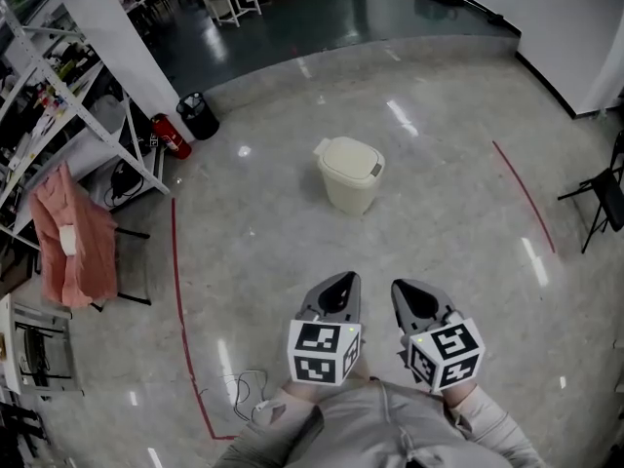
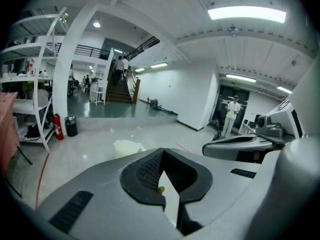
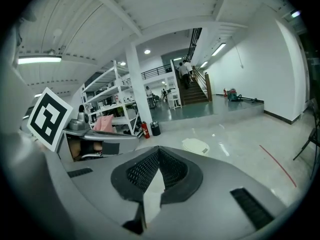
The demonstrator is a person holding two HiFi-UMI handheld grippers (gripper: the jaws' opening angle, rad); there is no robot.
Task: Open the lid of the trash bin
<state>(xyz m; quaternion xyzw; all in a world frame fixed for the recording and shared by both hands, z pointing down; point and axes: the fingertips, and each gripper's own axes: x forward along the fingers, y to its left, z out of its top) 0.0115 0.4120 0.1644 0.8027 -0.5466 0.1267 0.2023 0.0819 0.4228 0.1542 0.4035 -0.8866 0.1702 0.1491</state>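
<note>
Head view puts the bin (image 1: 349, 174) out on open floor (image 1: 458, 222), well ahead of me and slightly left of centre, with its lid (image 1: 349, 154) down flat. From how it sits, nothing of the task has been done yet.

I'm carrying the left gripper (image 1: 348, 277) and the right gripper (image 1: 401, 285) side by side, close to my body and pointed forward at the bin. That looks to me like a carrying posture for the approach, not a reach, since both are well apart from the target.

Left gripper view shows its tips (image 2: 161, 151) pressed together with only a thin wedge of floor showing behind them and nothing pinched. The bin (image 2: 127, 146) appears just above the jaws, left of the tips. Right gripper view shows the same: tips (image 3: 159, 149) closed on nothing, bin (image 3: 196, 145) off to the right.

My judgement is that closed, empty jaws suit this job. A narrow point could press or hook the lid's front edge, the darker strip facing right, but first I need to close the gap.
</note>
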